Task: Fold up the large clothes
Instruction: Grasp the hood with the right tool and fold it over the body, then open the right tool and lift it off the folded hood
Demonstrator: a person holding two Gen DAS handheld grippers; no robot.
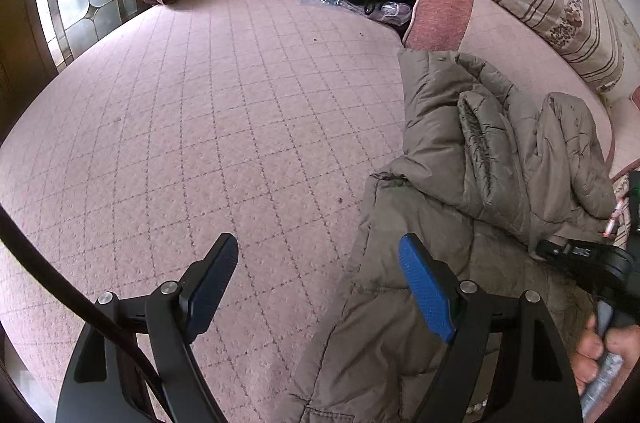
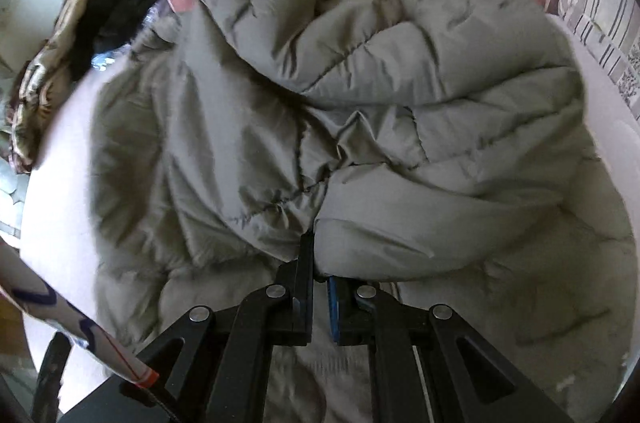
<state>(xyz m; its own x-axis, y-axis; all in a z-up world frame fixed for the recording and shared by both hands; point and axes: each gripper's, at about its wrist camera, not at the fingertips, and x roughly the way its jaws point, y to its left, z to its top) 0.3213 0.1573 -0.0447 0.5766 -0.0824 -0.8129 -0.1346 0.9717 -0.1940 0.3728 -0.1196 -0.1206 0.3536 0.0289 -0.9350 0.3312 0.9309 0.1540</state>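
Carry the fold you hold across the jacket (image 2: 360, 95) and lay it down flat before letting go (puffy quilting springs back, so press it). Your right claw (image 2: 318, 263) is clamped tight on a fold of the grey-green jacket's fabric, the rest bunched just ahead of it on the bed (image 1: 200, 111). Your left claw (image 1: 320, 287) stands wide open and holds nothing, over the pink cover at the jacket's left edge, its right finger above the cloth.

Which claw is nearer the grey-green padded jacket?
Right. The right claw is shut on a fold of the padded jacket; the left claw hangs open at its edge, gripping nothing.
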